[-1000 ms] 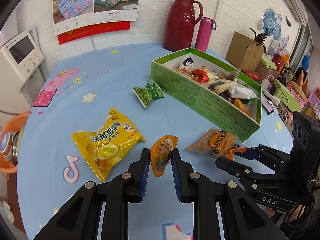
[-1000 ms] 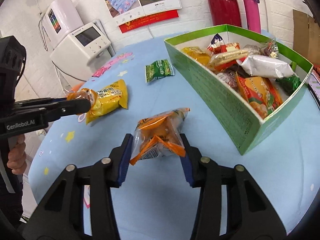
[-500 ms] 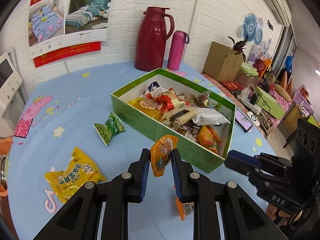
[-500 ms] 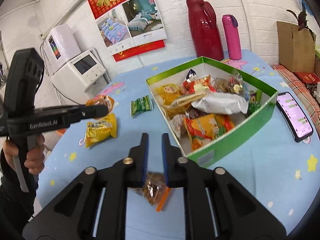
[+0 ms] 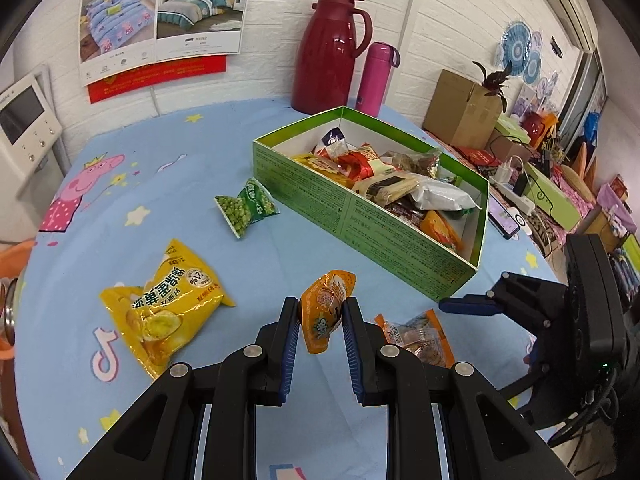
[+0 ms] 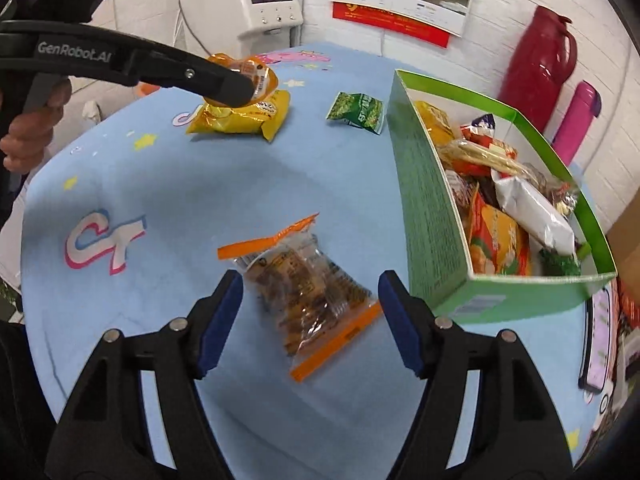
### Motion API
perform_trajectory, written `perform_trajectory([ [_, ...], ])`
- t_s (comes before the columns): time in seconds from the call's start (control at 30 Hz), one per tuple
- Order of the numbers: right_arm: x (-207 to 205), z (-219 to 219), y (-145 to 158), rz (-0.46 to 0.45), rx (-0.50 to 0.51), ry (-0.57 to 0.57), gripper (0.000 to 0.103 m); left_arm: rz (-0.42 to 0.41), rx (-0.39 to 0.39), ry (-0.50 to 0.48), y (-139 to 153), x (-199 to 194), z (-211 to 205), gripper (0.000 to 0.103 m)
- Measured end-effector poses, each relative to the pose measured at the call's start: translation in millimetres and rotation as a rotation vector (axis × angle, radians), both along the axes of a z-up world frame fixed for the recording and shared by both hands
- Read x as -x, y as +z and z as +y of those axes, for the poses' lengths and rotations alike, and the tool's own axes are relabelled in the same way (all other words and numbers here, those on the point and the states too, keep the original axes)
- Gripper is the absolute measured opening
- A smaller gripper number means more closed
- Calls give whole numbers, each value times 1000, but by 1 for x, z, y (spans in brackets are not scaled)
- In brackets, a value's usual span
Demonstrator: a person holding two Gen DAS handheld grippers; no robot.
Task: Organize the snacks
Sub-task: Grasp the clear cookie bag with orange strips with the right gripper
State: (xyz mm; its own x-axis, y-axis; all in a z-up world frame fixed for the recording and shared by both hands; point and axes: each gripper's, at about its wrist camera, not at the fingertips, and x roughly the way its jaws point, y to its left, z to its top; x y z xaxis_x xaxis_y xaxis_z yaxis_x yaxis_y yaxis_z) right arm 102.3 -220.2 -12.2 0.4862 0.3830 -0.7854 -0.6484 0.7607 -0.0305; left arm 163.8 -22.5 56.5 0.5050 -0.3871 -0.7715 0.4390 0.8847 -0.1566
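Observation:
My left gripper (image 5: 320, 314) is shut on a small orange snack pouch (image 5: 326, 310), held above the blue tablecloth; the same pouch (image 6: 250, 74) shows in the right wrist view. My right gripper (image 6: 310, 292) stands open over a clear packet with orange seals (image 6: 304, 288) that lies flat on the cloth, also seen as the packet (image 5: 420, 338) beside my left fingers. The green box (image 5: 360, 216) of several snacks stands to the right, its near wall (image 6: 432, 216) close to my right finger. A yellow chip bag (image 5: 160, 308) and a green pea packet (image 5: 246, 208) lie loose on the cloth.
A red thermos (image 5: 328, 54) and pink bottle (image 5: 378, 78) stand behind the box by the wall. A phone (image 6: 600, 336) lies at the table's right edge. A white appliance (image 6: 256, 4) is at the far left. A hand (image 6: 30, 132) grips the left tool.
My right gripper went from shut to open and now hovers low over the orange-sealed packet lying on the cloth. The left gripper kept its pouch and dropped back from the box.

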Motion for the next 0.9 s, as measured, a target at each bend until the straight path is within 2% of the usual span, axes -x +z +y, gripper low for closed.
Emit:
perform_trajectory([
  [0.1, -14, 8, -24, 85, 87, 39, 77, 6, 11, 12, 0, -2, 3, 22],
  [0.13, -17, 3, -23, 89, 35, 29, 78, 4, 13, 15, 0, -2, 4, 22],
  [0.17, -19, 2, -26, 119, 26, 19, 79, 4, 11, 17, -1, -3, 5, 22],
  [0.23, -16, 2, -25, 110, 26, 14, 81, 12, 9, 19, -4, -6, 5, 22],
  [0.33, -11, 3, -26, 118, 25, -11, 94, 31, 19, 23, -10, -9, 5, 22],
  [0.37, -10, 6, -29, 140, 35, -7, 103, 36, 24, 24, -11, -10, 5, 22],
  [0.57, -7, 6, -29, 127, 31, -16, 103, 41, 31, 20, -12, -7, 4, 22],
  [0.73, -16, 13, -31, 168, 66, -21, 103, 42, 35, 31, -12, -4, 7, 22],
  [0.77, -16, 13, -28, 165, 67, -35, 93, 42, 37, 33, -12, -3, 8, 22],
  [0.8, -16, 12, -25, 141, 49, -43, 72, 43, 39, 36, -12, -3, 10, 22],
  [0.9, -9, 11, -22, 100, 33, -60, 64, 50, 44, 45, -14, -3, 11, 22],
])
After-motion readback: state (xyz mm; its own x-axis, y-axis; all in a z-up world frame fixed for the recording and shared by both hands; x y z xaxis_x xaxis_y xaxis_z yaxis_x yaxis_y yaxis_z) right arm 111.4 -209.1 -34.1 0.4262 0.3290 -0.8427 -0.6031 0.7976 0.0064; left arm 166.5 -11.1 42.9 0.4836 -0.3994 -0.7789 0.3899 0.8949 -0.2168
